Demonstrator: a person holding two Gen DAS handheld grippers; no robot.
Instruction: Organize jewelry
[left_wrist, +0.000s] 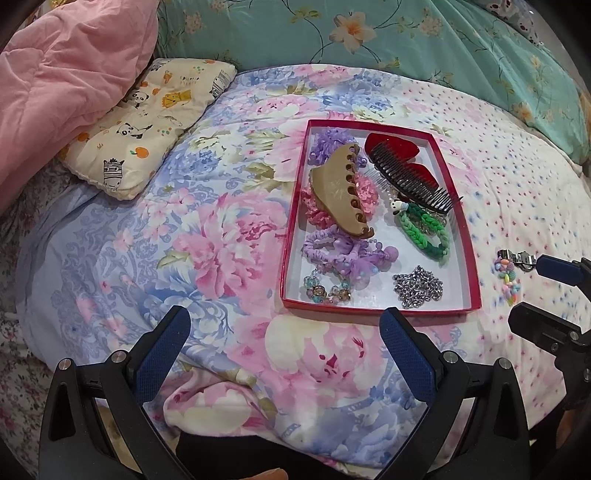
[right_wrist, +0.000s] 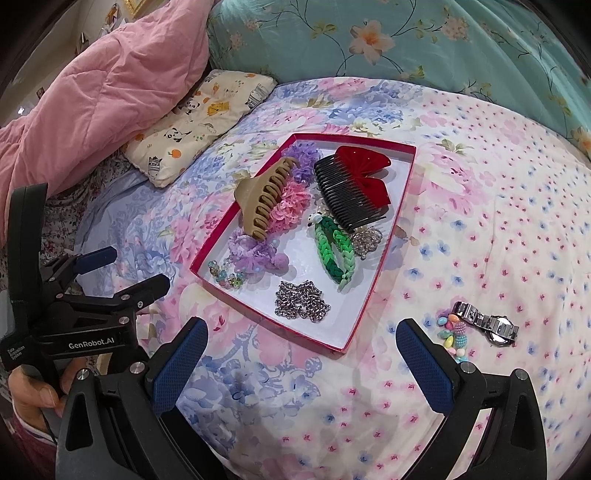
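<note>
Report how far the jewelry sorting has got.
Done: the silver chain necklace, green braided band and tan claw clip lie in the red-rimmed box. In hand: nothing; both tongs open. Left: the silver metal wristwatch and pastel bead bracelet, on the bedspread.

Bright, even light; sharp centre, fisheye-bent edges, dark corners.

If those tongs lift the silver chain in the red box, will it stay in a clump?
Probably not: the silver chain lies in a loose heap of links, so it would likely droop and unravel. Metal links look smooth, so it might slip. The red box wall could snag it.
</note>
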